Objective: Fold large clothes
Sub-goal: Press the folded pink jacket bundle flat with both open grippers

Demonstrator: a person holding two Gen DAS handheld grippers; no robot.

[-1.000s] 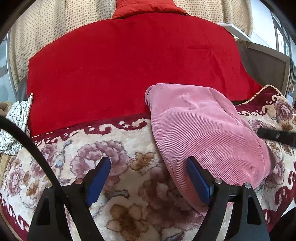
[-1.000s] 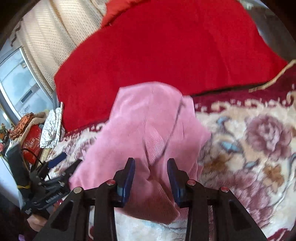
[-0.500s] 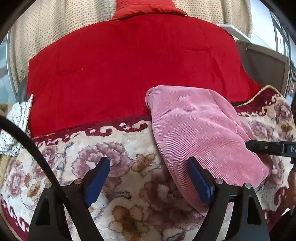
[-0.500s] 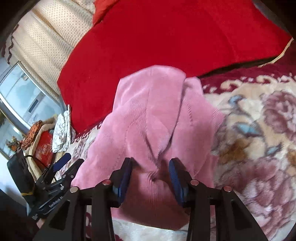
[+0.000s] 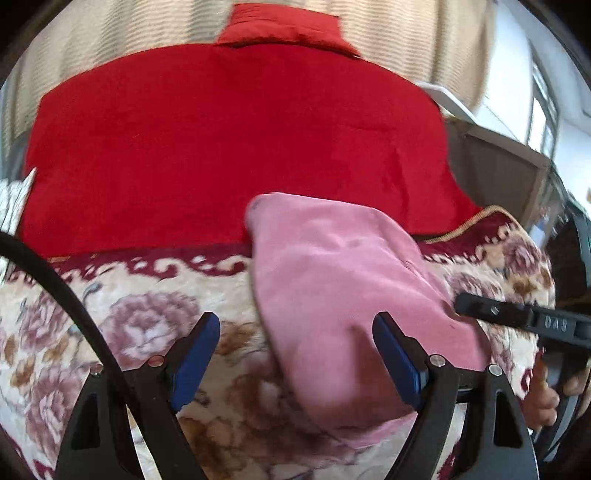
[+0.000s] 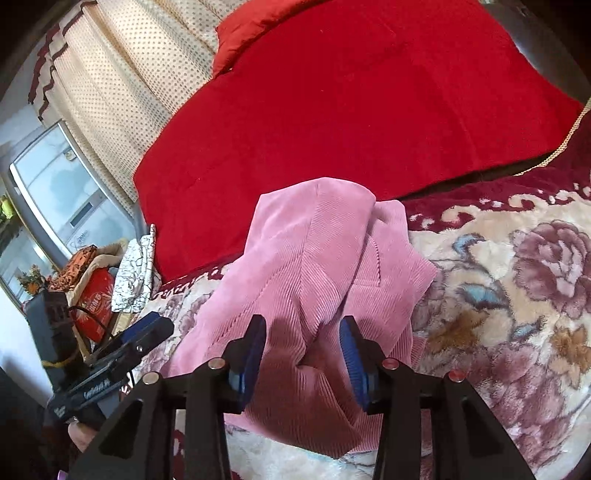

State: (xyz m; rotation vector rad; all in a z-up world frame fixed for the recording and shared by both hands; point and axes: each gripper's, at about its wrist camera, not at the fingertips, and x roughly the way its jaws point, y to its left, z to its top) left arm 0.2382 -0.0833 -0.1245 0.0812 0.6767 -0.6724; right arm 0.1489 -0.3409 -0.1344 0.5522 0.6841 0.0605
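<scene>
A pink corduroy garment (image 5: pixel 343 280) lies folded in a long bundle on a floral blanket (image 5: pixel 140 317); it also shows in the right wrist view (image 6: pixel 314 266). My left gripper (image 5: pixel 295 354) is open and empty, with its right finger over the garment's near edge. My right gripper (image 6: pixel 303 354) is open, its jaws standing either side of a raised fold at the garment's near end without pinching it. The right gripper's finger also shows in the left wrist view (image 5: pixel 517 317), and the left gripper in the right wrist view (image 6: pixel 122 350).
A big red quilt (image 5: pixel 229 147) covers the far half of the bed, with a red pillow (image 5: pixel 284 26) behind it. A dotted curtain (image 6: pixel 129 74) hangs at the back. A red box and a patterned white cloth (image 6: pixel 136 266) sit off the bed's left side.
My right gripper's jaws have opened wider around the fold and shifted slightly. The left wrist view has moved a little and is blurred. The garment lies about as before.
</scene>
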